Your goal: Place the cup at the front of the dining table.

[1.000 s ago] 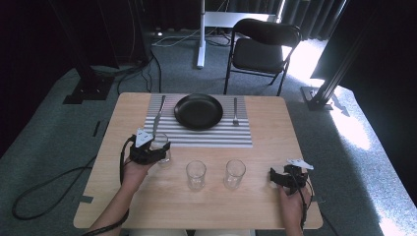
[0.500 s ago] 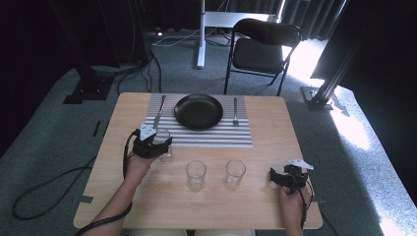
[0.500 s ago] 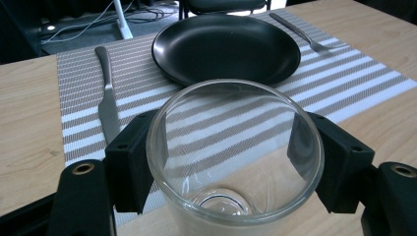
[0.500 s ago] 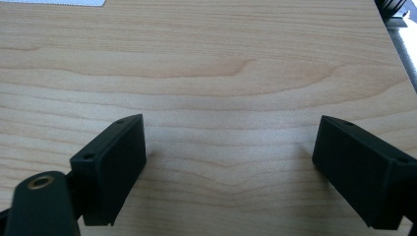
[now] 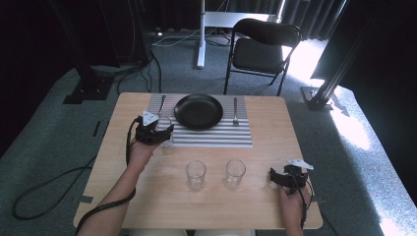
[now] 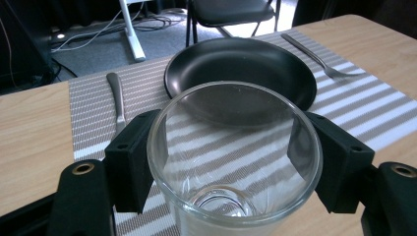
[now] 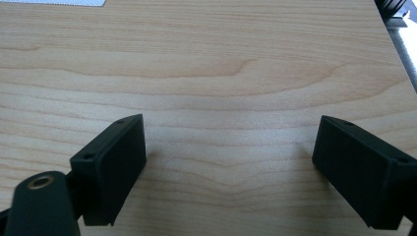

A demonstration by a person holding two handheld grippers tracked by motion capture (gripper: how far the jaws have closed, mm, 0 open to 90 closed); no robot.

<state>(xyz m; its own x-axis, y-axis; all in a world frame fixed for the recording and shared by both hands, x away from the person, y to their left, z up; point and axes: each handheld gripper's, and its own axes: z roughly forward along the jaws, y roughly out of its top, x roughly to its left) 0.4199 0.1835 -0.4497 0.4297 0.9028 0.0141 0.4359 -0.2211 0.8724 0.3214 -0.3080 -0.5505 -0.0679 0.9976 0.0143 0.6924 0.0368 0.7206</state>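
Three clear glasses on the counter (image 5: 147, 206). One, the held glass (image 6: 235, 162), sits upright between the jaws of the left tool (image 5: 156, 132), which is clamped on its sides. Both pads press the wall just below the rim. It hangs over the near left corner of the striped placemat (image 5: 206, 139). Two free glasses, the left free glass (image 5: 195, 174) and right free glass (image 5: 235, 173), stand side by side on bare wood between the two tools, well apart from either.

One black plate (image 6: 255, 69) lies just beyond the held glass. One knife (image 6: 117, 98) ahead-left of the left tool, one fork (image 6: 314, 56) past the plate's far side.

Right tool (image 5: 287, 178) rests low near the counter's right front, jaws spread wide, bare wood between them.

One folding chair (image 5: 263, 46) beyond the counter.
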